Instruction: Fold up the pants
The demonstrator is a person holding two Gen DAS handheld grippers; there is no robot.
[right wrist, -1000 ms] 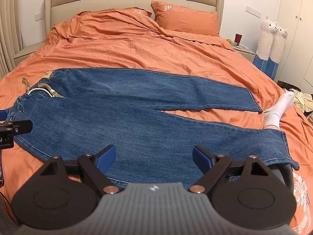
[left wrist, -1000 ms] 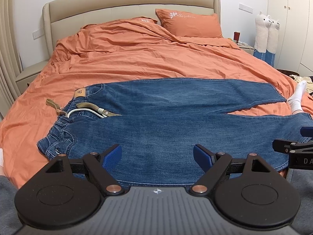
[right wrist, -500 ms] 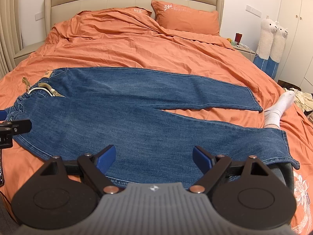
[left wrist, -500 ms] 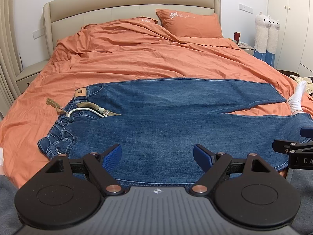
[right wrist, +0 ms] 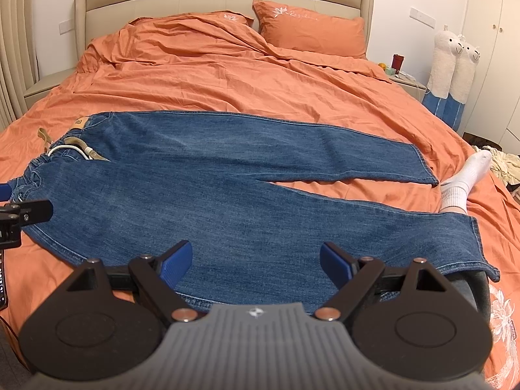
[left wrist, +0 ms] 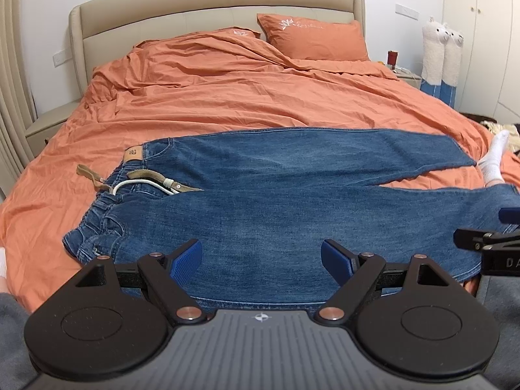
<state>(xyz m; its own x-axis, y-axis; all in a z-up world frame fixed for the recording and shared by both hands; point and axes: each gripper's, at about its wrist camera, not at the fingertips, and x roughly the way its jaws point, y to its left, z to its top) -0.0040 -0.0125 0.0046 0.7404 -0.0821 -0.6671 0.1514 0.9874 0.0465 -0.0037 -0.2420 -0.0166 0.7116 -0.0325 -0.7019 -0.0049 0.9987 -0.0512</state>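
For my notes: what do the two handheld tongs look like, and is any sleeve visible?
Both tongs, left and right, match: black linkage arms with copper-coloured pivot pins, round black discs, ribbed grey body with a small crosshair mark, blue textured pads. Grey fabric, perhaps a sleeve, shows at the left view's edge.

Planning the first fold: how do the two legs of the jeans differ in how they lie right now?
The far leg lies wholly on the orange duvet, hem flat; the near leg reaches the bed's edge, its hem hanging off. The far leg runs nearly straight from the waistband; the near leg angles away, leaving a wedge of duvet between their hems. Both are flat, unfolded blue denim.
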